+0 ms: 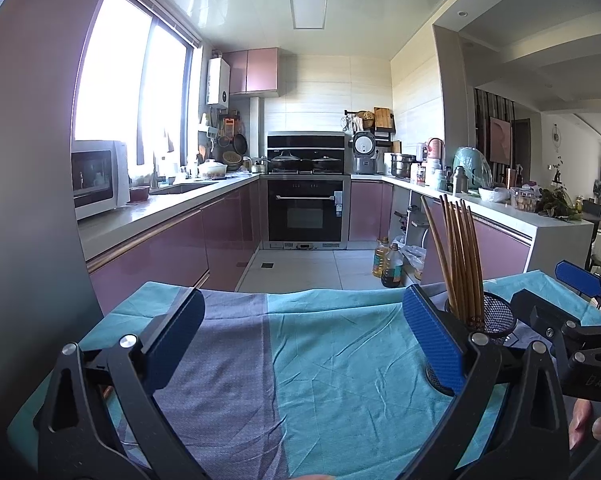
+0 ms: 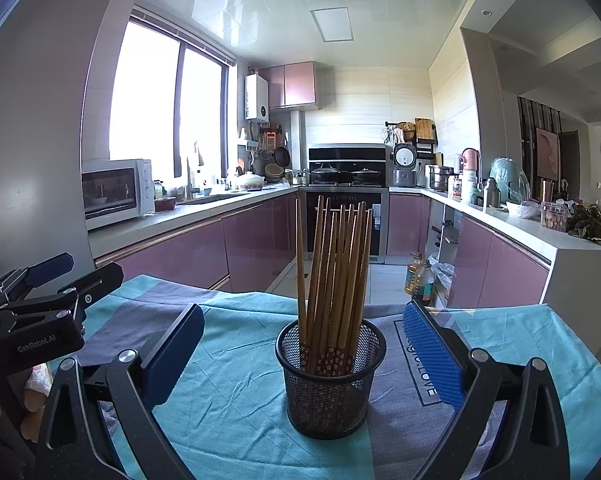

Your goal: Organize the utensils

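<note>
A black mesh cup (image 2: 331,384) stands upright on the teal and grey cloth (image 2: 228,400), holding several wooden chopsticks (image 2: 332,272) with flowered red ends down. My right gripper (image 2: 300,356) is open and empty, its blue pads on either side of the cup without touching it. In the left wrist view the cup (image 1: 496,316) and chopsticks (image 1: 458,256) are to the right, behind my left gripper's right finger. My left gripper (image 1: 300,340) is open and empty over bare cloth (image 1: 320,360). The right gripper (image 1: 572,312) shows at the right edge there.
The table ends just beyond the cup, with kitchen floor behind. Oil bottles (image 2: 418,280) stand on the floor by the right counter. An oven (image 1: 305,210) is at the far wall, a microwave (image 1: 98,176) on the left counter.
</note>
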A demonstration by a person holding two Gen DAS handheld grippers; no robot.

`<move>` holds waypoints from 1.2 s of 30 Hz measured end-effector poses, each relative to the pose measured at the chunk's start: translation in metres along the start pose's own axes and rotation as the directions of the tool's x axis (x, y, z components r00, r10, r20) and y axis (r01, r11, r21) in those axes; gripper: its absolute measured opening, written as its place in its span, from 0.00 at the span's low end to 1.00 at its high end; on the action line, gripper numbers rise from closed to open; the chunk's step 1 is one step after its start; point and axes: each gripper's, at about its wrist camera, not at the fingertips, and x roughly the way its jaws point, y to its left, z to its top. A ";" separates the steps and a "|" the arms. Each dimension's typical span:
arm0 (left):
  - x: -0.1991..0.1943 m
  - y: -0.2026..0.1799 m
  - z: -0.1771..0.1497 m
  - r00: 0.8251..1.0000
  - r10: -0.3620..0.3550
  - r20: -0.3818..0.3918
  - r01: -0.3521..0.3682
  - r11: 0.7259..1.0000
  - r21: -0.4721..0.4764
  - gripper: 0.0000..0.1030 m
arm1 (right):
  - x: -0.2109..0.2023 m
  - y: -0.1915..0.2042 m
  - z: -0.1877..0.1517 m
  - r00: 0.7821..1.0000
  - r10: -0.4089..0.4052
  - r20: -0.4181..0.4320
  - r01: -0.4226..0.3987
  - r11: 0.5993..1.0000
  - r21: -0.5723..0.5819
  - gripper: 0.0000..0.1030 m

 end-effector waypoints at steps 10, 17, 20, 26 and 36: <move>-0.001 0.002 0.002 1.000 -0.002 0.006 0.002 1.000 -0.001 0.95 | 0.001 0.000 0.000 1.000 -0.003 -0.002 0.003 1.000 0.000 0.94; -0.001 0.002 0.003 1.000 -0.003 0.005 0.003 1.000 -0.001 0.95 | 0.001 0.001 0.000 1.000 -0.002 -0.003 0.002 1.000 0.000 0.94; -0.001 0.001 0.002 1.000 -0.007 0.003 0.007 1.000 0.000 0.95 | 0.001 0.002 0.000 1.000 -0.002 -0.007 0.002 1.000 0.000 0.94; -0.001 0.000 0.003 1.000 -0.011 0.006 0.011 1.000 0.001 0.95 | 0.002 0.003 0.001 1.000 -0.003 -0.005 0.003 1.000 0.002 0.94; -0.002 0.000 0.003 1.000 -0.012 0.009 0.012 1.000 0.001 0.95 | 0.003 0.003 0.001 1.000 -0.004 -0.003 0.004 1.000 0.003 0.94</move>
